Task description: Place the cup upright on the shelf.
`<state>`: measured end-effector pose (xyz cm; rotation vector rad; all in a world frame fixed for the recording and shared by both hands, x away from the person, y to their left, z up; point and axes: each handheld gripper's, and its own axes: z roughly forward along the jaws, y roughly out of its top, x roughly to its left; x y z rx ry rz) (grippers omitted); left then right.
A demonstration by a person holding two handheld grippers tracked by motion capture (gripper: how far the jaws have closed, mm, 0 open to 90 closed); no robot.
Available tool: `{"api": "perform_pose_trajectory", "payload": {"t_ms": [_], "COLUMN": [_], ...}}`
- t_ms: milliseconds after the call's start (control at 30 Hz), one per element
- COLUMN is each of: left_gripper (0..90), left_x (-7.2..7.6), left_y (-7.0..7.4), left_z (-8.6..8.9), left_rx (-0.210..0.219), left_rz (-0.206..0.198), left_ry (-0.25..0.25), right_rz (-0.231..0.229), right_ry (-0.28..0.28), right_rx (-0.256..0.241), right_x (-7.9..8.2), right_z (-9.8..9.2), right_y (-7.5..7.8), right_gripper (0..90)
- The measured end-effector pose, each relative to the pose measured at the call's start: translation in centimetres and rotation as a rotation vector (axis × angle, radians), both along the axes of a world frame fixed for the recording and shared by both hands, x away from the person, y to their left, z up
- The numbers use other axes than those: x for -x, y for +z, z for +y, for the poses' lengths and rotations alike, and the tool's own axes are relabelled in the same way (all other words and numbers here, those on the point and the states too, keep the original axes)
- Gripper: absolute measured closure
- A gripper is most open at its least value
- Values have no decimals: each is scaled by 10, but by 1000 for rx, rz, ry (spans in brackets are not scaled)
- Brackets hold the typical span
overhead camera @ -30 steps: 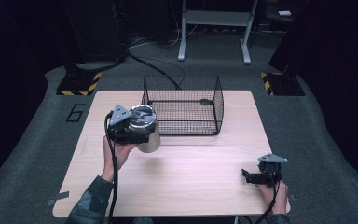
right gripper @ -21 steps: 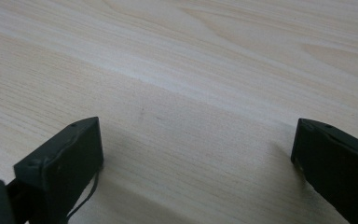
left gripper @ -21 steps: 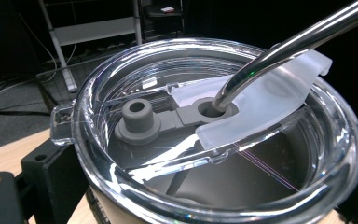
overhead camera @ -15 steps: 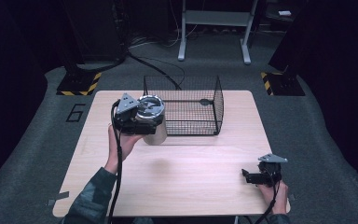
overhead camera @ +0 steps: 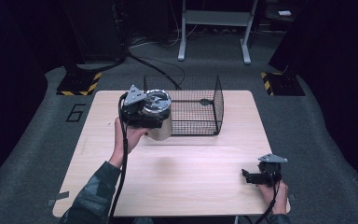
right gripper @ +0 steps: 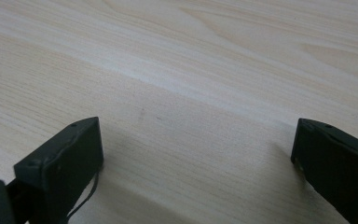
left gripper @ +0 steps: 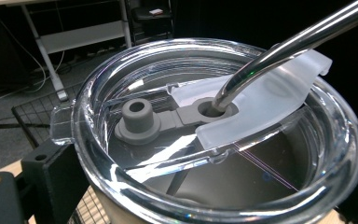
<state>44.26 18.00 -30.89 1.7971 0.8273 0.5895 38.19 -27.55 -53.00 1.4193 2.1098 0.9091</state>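
Tumbler [overhead camera: 159, 119] in our left tongs [overhead camera: 142, 113] is what we see first: a pale metal cup with a clear lid [left gripper: 214, 135], held in the air above the tabletop [overhead camera: 182, 186], just in front of the near left corner of the black wire basket [overhead camera: 196, 108]. In the high view the cup hangs upright, its lower part in front of the basket's front wall, and we cannot tell if it touches the wire. The left tongs are closed on the upper part of the cup from its left side, and the hand [overhead camera: 127, 137] is under them.

In the left gripper view we look down on the lid from very near. A metal straw [left gripper: 284, 46] goes slanted through a hole in the grey slider on the lid, and a black jaw stands against the wall of the cup at the lower left.

Our right tongs [overhead camera: 254, 176] are well apart from the cup, low at the near right corner of the tabletop. Their jaws stand wide apart and hold nothing; between them we see bare wood.
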Motion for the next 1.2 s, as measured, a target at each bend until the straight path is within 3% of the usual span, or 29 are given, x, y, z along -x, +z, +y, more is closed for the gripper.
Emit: {"api": "perform_pose_trajectory", "payload": {"t_ms": [867, 1200], "left_gripper": [37, 37], "left_x": [-39, -56], "left_y": [27, 36], "left_z": [-34, -48], "left_rx": [-10, 5], "left_rz": [-13, -22], "left_ry": [-23, -3], "right_rz": [0, 1], "right_ry": [2, 4], "right_rx": [2, 5], "right_x": [0, 0], "right_z": [0, 0], "right_y": [0, 0], "right_gripper": [18, 18]}}
